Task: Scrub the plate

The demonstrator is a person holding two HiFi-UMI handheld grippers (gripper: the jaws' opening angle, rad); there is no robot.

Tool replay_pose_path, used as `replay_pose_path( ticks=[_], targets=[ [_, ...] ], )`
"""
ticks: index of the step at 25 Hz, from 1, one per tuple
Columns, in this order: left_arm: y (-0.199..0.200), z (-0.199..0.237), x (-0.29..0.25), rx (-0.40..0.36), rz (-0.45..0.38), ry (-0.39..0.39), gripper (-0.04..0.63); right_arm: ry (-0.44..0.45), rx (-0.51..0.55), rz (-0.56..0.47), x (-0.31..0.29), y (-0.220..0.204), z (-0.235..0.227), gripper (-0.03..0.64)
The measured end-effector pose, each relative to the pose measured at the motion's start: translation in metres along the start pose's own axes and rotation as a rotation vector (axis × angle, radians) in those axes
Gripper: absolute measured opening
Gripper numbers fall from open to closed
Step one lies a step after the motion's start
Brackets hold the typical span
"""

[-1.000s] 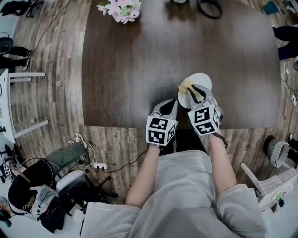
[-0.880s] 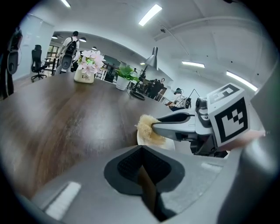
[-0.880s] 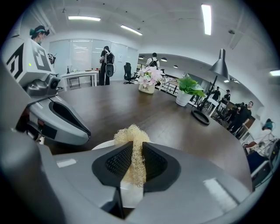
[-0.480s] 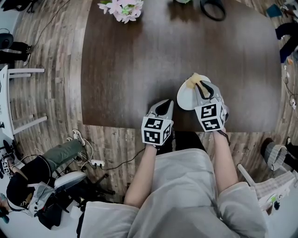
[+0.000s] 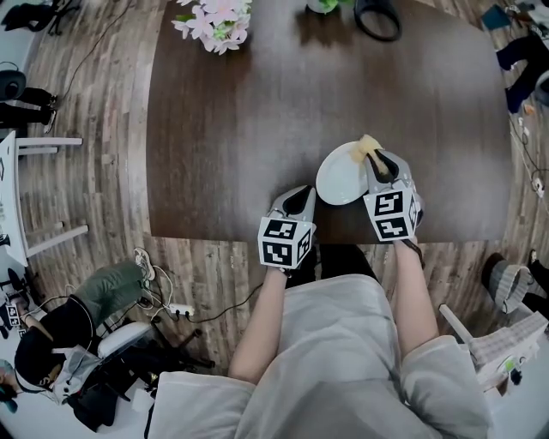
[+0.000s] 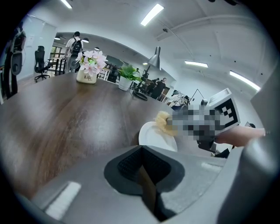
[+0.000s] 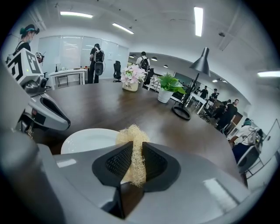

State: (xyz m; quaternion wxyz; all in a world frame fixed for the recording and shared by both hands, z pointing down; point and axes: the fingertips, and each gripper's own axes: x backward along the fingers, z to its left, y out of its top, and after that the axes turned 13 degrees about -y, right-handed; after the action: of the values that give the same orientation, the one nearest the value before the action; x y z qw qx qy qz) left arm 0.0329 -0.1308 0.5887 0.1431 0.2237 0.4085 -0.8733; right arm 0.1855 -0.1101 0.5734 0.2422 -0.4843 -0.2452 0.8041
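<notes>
Standing beyond plate [image 5: 337,180]: flowers [image 5: 210,26], plant [image 7: 169,83], lamp [image 7: 201,63].

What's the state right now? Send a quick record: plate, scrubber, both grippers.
plate: white, empty, flat on the dark table near its front edge
scrubber: pale fibrous pad over the plate's far right rim; contact unclear
right gripper: jaws closed on the scrubber
left gripper: jaws together, nothing between them; left of the plate, apart from it
far end of table: flowers
</notes>
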Motion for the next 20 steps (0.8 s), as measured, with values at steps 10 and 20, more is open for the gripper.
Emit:
replay_pose_path(
  ticks=[10, 20],
  targets=[
    [-0.006, -0.022, 0.016, -0.023, -0.026, 0.007, 0.002, -0.095, -0.066, 0.041, 0.035, -0.041, -0.036, 0.087],
    [-0.002, -0.060, 0.032, -0.063, -0.087, -0.045, 0.002, -0.190, -0.233, 0.019, 0.115, -0.077, -0.063, 0.086]
  ],
)
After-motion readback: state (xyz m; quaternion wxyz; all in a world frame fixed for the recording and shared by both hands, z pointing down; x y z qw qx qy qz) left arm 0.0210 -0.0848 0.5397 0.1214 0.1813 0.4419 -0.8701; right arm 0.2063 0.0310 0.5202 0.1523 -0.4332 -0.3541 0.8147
